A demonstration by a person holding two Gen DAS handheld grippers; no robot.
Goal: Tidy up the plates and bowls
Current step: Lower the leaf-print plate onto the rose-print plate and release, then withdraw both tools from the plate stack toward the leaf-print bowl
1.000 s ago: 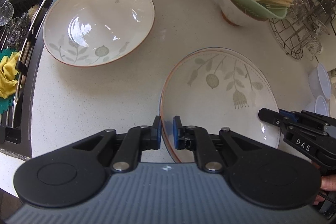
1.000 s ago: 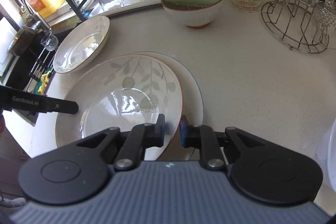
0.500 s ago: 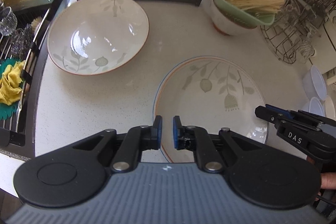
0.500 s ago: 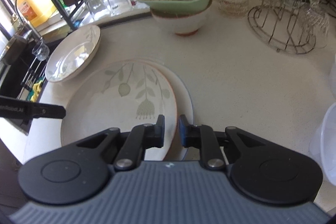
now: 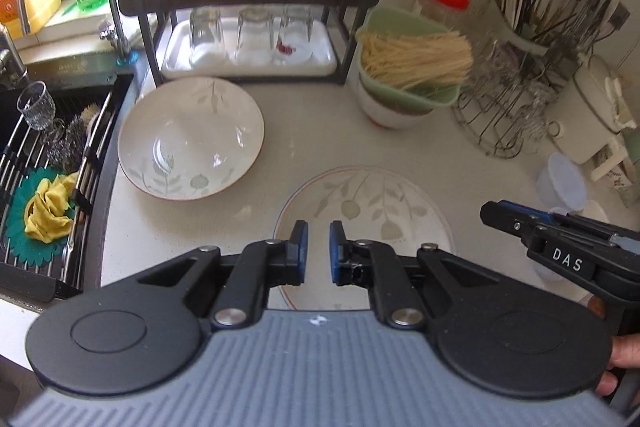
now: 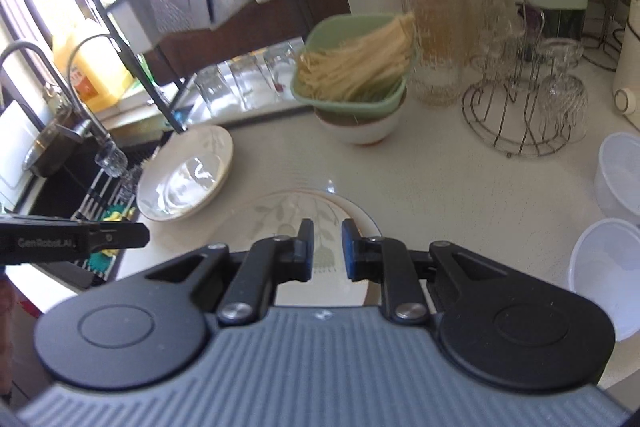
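Nothing is held by the nearly closed left gripper (image 5: 318, 247) or right gripper (image 6: 327, 249), both poised above the leaf-patterned plate (image 5: 372, 203) beside the bowl (image 5: 192, 139).

Plate and bowls on the pale worktop

A flat cream plate (image 5: 372, 203) with grey leaf print and a thin rust rim lies upright, near the front edge. To its left, apart, sits a wide shallow bowl (image 5: 192, 143) in the same pattern — empty, glossy. Behind stands a small white bowl (image 5: 384, 107), a green dish nested in it.
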